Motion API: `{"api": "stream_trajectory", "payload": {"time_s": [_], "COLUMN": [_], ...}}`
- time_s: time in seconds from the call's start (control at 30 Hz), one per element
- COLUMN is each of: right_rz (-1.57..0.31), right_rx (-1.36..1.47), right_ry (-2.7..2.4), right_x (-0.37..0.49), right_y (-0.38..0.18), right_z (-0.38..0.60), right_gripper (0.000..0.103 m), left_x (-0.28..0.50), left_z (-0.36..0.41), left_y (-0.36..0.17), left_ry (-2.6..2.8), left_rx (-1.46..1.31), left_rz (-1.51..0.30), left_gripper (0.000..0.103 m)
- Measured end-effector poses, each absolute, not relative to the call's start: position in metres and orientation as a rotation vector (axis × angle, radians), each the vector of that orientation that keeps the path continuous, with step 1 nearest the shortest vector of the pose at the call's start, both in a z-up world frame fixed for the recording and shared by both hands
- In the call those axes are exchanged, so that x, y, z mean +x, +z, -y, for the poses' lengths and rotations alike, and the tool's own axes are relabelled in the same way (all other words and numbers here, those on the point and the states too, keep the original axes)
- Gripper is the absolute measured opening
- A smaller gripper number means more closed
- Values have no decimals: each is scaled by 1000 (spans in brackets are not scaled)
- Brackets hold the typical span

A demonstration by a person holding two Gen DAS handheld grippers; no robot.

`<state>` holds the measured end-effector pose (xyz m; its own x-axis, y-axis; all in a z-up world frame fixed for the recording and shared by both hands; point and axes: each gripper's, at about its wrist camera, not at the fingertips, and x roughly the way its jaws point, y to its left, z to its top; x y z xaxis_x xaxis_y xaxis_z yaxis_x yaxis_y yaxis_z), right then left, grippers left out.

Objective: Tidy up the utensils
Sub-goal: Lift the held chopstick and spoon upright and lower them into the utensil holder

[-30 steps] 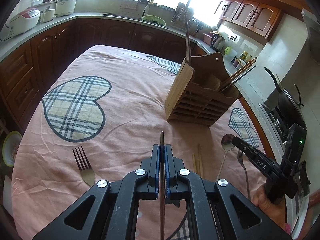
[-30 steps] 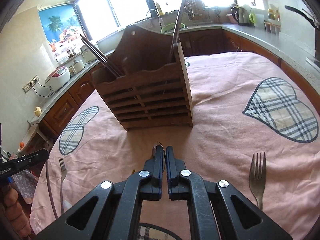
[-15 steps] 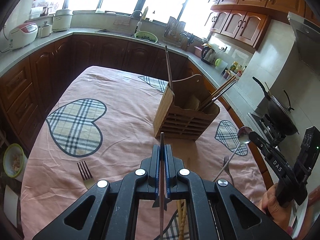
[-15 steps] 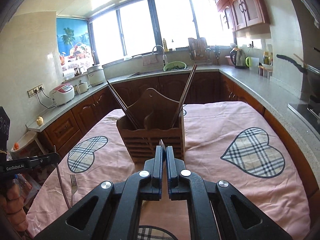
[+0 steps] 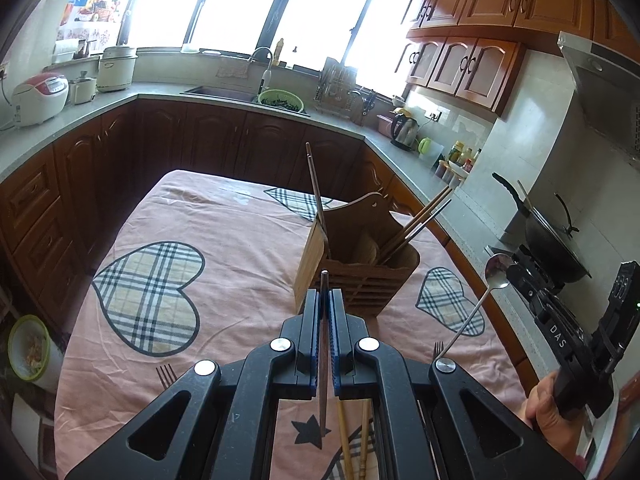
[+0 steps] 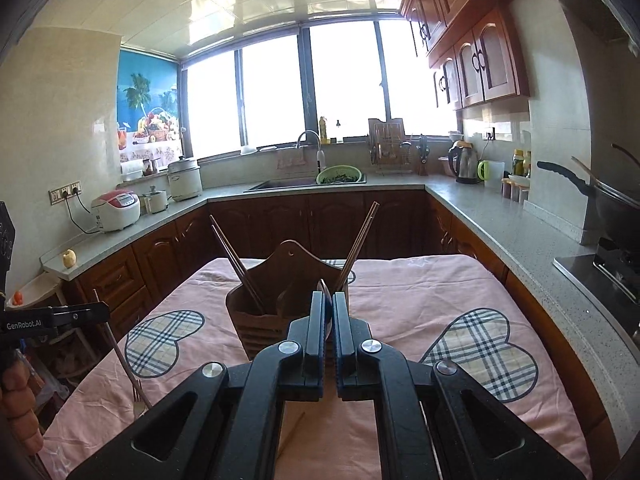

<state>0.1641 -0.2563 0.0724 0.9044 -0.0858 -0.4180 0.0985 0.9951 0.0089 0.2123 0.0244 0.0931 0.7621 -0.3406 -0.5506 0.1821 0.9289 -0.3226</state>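
While clamped, left hand-held gripper [image 5: 325, 312] pinches chopstick [image 5: 323, 360], right hand-held gripper [image 5: 505, 270] spoon [image 5: 482, 300]

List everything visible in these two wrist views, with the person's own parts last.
utensil holder: one, brown wood, standing on the table
chopsticks in holder: at least three, brown, leaning out at both ends
loose chopsticks: two, light wood, lying on the cloth near the camera
forks: two, metal, lying on the cloth, one on each side
tablecloth: one, pink with plaid hearts
colander: one, green, by the sink
kettle: one, steel, on the counter
wok: one, black, on the stove
left gripper: black, shut on a dark chopstick
right gripper: black, shut on a silver spoon
hand: one, holding the right gripper
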Motion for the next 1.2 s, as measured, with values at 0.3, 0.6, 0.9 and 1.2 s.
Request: {"api": "stream_trajectory", "payload": {"time_s": [0.3, 0.6, 0.9, 1.2], "right_rz": [-375, -324, -268, -224], "right_rx": [6, -15, -78, -165], "right_ry": [-118, -144, -171, -191], "right_x": [177, 205, 241, 270], "right_y": [86, 98, 113, 114], "right_z": [263, 270, 270, 264], "right_gripper": [3, 3, 3, 3], "left_x": [229, 259, 300, 338], "left_z": [-24, -21, -20, -9], "left_y": [114, 132, 143, 128], "left_ry": [-304, -309, -295, -274], "left_rx": [-251, -242, -244, -245], "left_rz": [-585, -505, -423, -381], "left_gripper": [3, 3, 3, 3]}}
